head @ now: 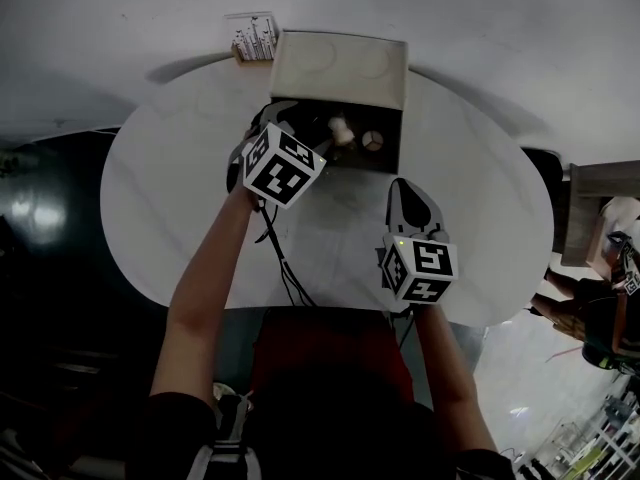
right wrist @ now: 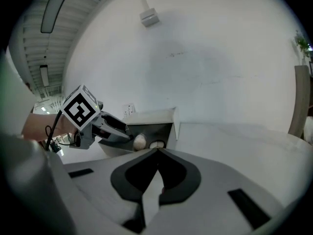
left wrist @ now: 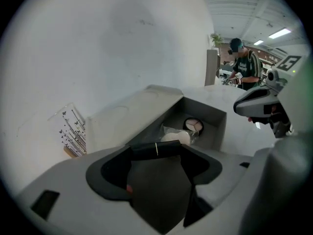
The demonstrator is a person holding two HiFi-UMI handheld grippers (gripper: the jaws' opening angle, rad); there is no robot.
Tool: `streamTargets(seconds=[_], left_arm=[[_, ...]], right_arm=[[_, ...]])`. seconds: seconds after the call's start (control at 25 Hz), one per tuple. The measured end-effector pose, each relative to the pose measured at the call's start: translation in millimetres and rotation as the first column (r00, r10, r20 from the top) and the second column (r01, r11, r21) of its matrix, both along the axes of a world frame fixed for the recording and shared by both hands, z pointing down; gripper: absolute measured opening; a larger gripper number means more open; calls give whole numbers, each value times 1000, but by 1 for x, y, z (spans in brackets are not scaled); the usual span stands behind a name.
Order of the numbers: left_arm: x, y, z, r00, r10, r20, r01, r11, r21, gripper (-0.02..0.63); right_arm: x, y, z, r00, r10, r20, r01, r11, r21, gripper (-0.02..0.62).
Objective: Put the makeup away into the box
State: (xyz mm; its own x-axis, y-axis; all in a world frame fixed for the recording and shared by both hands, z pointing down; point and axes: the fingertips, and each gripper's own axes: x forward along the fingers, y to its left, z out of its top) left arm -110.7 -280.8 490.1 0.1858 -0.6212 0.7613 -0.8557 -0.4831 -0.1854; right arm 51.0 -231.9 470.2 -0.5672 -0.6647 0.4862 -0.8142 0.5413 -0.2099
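An open box stands at the far side of the round white table, its pale lid tipped back. On its dark floor lie a white puff and a round compact. My left gripper hovers over the box's left part, shut on a black lipstick tube with a thin silver band, held crosswise. The puff and compact show just beyond it. My right gripper is shut and holds nothing, just in front of the box's right corner. Its view shows the box and the left gripper.
A small card printed with butterflies leans behind the box's left corner. A person stands far off in the room. Dark furniture lies left of the table, and a wooden piece sits at the right edge.
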Motion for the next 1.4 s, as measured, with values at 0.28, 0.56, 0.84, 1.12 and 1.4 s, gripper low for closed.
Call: streamTargets(seconds=[0.28,0.56,0.84,1.12,1.4], left_arm=[[9,7,11,986,158,59,-152,984,-91,341],[12,10,18,963,261,68,-247,956,-161,341],[11,11,27,922,363,136,-327,916,-231,341],[12,9,34,888,427,171,-373,886,-276,341],[13,10,41,863,470,185,-401,860,-314,341]], right_arm=[[3,-2,2,1000,6,-4,-6,1000,-5,14],[1,0,3,1000,9,-7,-9,1000,-3,14],[-1,4,4,1000,8,-15,-8,1000,-4,14],[2,0,8,999,25,-29,-26,1000,-17,14],[4,-2,14,999,36,-31,-37,999,-33,14]])
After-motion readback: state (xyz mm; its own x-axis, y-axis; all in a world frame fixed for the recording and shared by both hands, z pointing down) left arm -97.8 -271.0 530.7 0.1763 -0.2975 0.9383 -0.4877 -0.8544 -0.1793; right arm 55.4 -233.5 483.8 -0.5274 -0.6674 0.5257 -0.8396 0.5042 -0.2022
